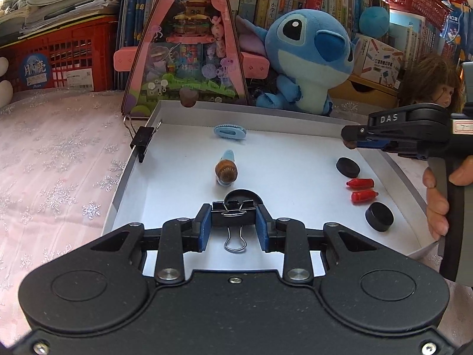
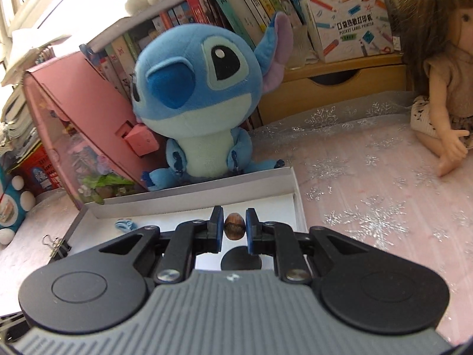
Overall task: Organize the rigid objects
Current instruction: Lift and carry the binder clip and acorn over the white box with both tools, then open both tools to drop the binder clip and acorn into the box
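Note:
A shallow white tray (image 1: 266,114) lies on the pink snowflake cloth. My left gripper (image 1: 233,217) is shut on a black binder clip (image 1: 233,222) over the tray's near end, above a black disc (image 1: 242,195). Over the tray's right side, my right gripper (image 1: 348,141) is shut on a brown nut (image 2: 234,226). On the tray floor lie a blue hair clip (image 1: 230,132), another brown nut (image 1: 226,172) against a blue piece, two more black discs (image 1: 348,167) and two red caps (image 1: 360,182). A second binder clip (image 1: 143,143) grips the tray's left wall.
A blue plush toy (image 1: 307,59) and a pink display box (image 1: 189,44) stand right behind the tray. A doll (image 2: 437,88) sits on the cloth to the right, beside a wooden drawer (image 2: 334,88). Books and a red crate (image 1: 59,59) line the back.

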`<move>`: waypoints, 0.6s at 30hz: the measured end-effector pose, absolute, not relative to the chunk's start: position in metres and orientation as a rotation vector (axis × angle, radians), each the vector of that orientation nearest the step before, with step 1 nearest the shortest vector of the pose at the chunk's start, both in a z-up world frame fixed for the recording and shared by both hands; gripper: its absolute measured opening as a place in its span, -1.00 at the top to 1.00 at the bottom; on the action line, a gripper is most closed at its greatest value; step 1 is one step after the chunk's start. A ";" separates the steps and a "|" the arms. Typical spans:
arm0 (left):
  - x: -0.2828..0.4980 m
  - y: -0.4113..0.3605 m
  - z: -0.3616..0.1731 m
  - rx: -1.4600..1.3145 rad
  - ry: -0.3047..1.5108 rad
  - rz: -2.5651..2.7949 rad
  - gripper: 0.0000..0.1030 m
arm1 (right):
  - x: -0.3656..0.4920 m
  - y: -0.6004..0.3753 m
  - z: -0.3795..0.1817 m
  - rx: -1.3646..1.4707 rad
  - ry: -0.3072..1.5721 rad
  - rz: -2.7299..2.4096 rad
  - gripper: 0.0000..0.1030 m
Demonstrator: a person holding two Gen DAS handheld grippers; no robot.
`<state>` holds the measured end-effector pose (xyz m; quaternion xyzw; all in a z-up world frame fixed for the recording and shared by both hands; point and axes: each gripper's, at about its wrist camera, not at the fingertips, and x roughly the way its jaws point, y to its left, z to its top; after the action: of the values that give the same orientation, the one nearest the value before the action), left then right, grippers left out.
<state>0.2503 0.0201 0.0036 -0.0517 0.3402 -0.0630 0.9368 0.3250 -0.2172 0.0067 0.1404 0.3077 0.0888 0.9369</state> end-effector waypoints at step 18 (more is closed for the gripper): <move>0.260 0.013 0.006 -0.079 0.698 -0.111 0.14 | 0.335 -0.211 0.004 0.267 0.665 0.166 0.25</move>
<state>0.2597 0.0128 0.0057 -0.0386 0.3418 -0.0545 0.9374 0.3345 -0.2113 0.0036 0.1304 0.3249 0.0810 0.9332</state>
